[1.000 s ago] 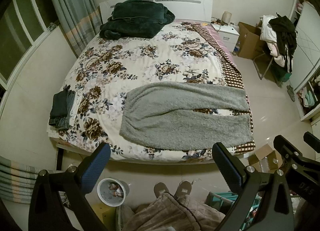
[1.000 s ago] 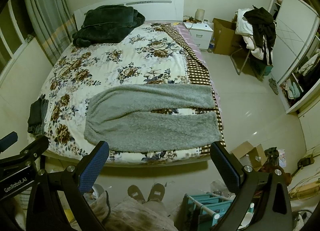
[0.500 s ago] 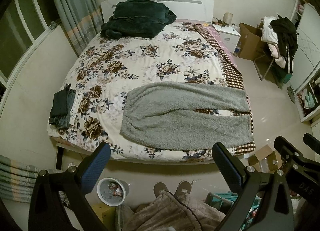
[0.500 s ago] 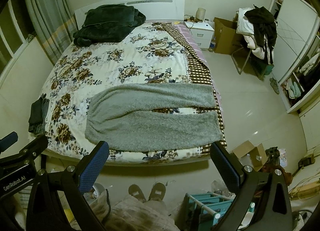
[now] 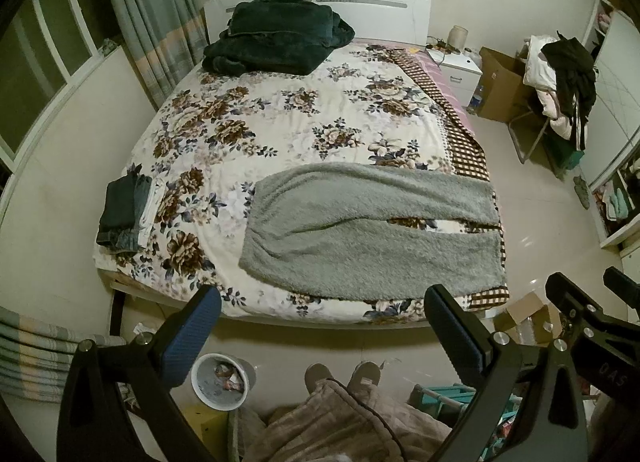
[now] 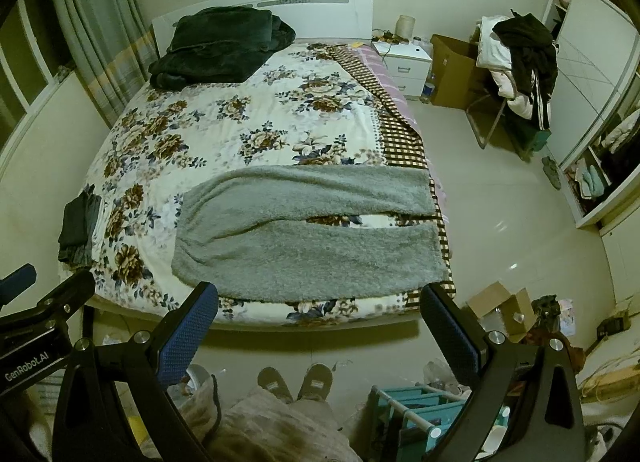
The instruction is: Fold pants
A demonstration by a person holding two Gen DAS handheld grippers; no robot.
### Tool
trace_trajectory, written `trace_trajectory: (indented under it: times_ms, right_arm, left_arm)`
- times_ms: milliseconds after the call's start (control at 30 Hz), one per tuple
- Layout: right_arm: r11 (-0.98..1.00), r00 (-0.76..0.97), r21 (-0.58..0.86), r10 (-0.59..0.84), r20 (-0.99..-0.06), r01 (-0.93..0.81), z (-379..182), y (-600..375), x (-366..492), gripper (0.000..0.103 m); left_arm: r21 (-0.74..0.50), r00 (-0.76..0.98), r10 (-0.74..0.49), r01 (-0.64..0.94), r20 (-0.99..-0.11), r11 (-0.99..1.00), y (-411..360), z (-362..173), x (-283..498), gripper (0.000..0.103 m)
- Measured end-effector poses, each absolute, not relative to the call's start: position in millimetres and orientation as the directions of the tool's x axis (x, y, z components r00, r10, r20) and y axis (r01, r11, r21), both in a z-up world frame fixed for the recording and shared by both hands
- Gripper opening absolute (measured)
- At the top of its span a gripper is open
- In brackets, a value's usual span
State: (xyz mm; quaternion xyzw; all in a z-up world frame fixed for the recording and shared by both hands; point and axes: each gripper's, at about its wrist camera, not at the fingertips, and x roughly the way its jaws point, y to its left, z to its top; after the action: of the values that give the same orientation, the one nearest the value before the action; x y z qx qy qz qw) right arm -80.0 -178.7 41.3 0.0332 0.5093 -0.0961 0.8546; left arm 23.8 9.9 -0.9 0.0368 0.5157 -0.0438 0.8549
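Grey fleece pants (image 5: 372, 234) (image 6: 308, 238) lie flat across the foot of a floral bed (image 5: 288, 126) (image 6: 248, 122), waistband to the left, both legs running right with a narrow gap between them. My left gripper (image 5: 320, 334) hovers open above the floor in front of the bed edge, nothing between its fingers. My right gripper (image 6: 318, 332) is open too, held at the same height short of the bed. Each gripper shows at the edge of the other's view.
A folded dark clothes stack (image 5: 124, 214) sits at the bed's left edge; a dark green blanket (image 5: 276, 38) lies by the headboard. A waste bin (image 5: 222, 382) and the person's slippers (image 5: 340, 374) are on the floor below. A cardboard box (image 6: 500, 306) and teal rack (image 6: 416, 410) stand right.
Both views have shifted very slightly; the pants and both open grippers stay as they were.
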Motion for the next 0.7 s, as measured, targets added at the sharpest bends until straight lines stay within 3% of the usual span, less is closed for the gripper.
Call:
trace_trajectory:
  times_ms: [700]
  right_arm:
    - [0.979,0.458,-0.04,-0.129,-0.879,0.199,40.5,-178.0,-78.7,0.102]
  left_arm:
    - [0.005,0.47,-0.048,0.111,-0.882,0.994,-0.7,3.6,26.0,0.103]
